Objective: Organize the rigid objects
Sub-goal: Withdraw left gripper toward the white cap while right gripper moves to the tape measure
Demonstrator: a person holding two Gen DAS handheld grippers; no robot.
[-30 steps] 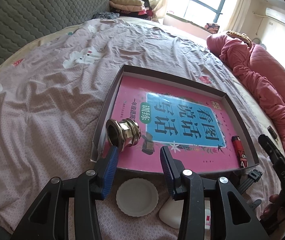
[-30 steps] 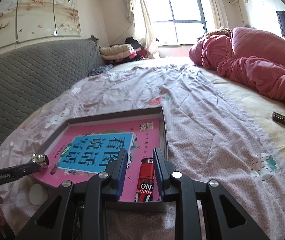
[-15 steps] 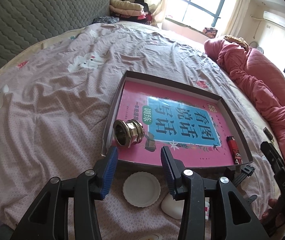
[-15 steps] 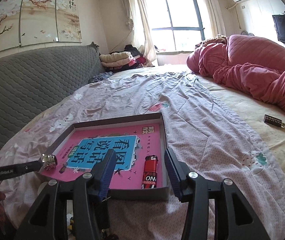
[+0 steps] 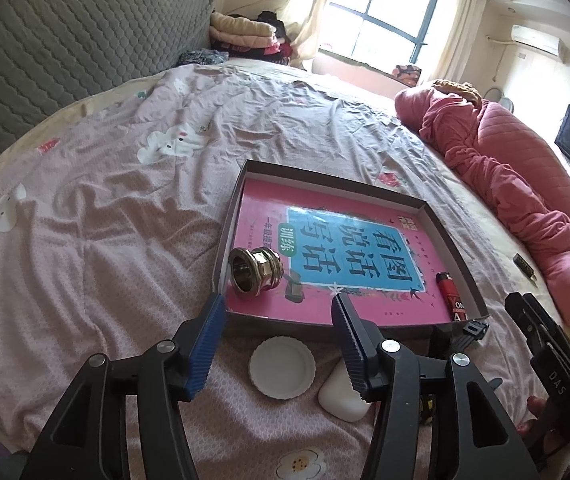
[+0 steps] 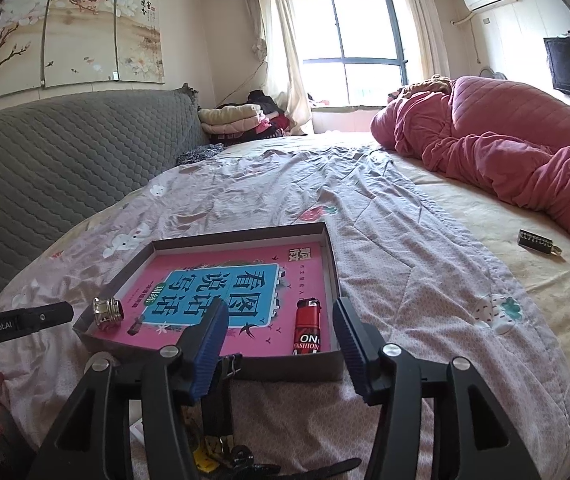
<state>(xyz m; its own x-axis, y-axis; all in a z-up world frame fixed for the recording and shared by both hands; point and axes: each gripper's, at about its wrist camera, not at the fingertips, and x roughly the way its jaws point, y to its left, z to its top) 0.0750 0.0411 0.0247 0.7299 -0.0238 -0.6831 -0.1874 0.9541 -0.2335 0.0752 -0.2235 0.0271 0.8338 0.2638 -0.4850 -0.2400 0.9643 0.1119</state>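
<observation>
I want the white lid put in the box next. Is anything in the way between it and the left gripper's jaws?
Nothing visible. The white lid lies bare on the bedsheet, just below and between the open jaws of the left gripper. A white soap-like block lies beside it. The box wall stands just beyond.

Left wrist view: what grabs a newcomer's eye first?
The shallow box on the bedsheet, floored by a bright pink book with a blue title panel. A shiny brass fitting lies on its side in the box's near-left corner, and a red lighter lies along the right wall. Nearer, outside the box, a white lid sits between the open left gripper's fingers.
</observation>
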